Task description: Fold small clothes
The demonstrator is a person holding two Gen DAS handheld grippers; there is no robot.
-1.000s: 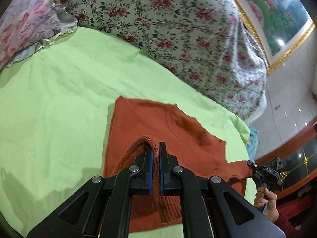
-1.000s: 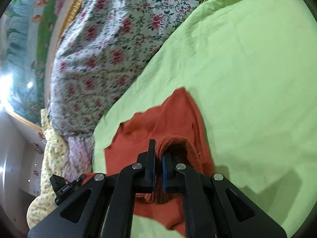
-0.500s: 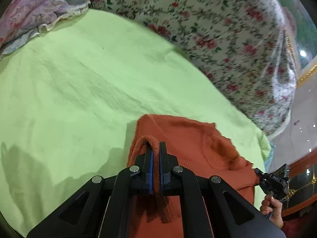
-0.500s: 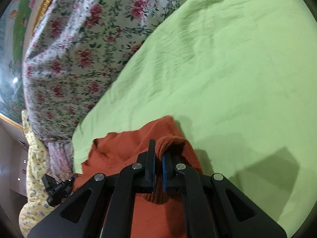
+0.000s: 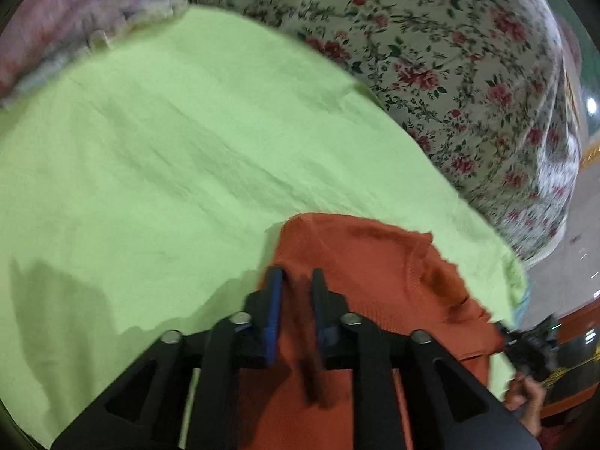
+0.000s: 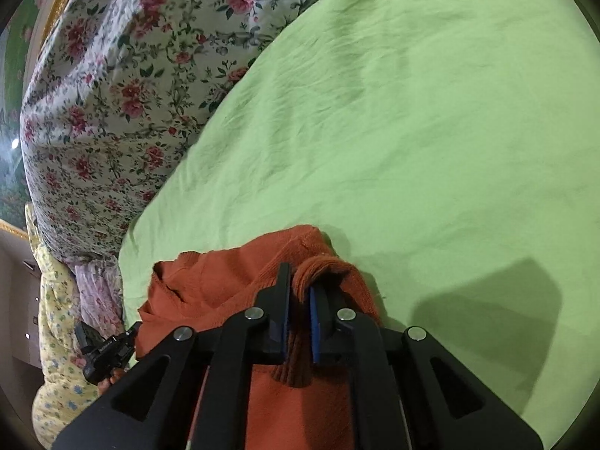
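Orange sweater (image 6: 225, 292) folded over at 6 o'clock; right gripper (image 6: 300, 300) pinching its hem, left gripper (image 5: 296, 292) parted, releasing; more folds left.

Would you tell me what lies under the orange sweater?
The orange sweater lies on the green sheet, which spreads out around it. Whatever is beneath its folded layers is covered.
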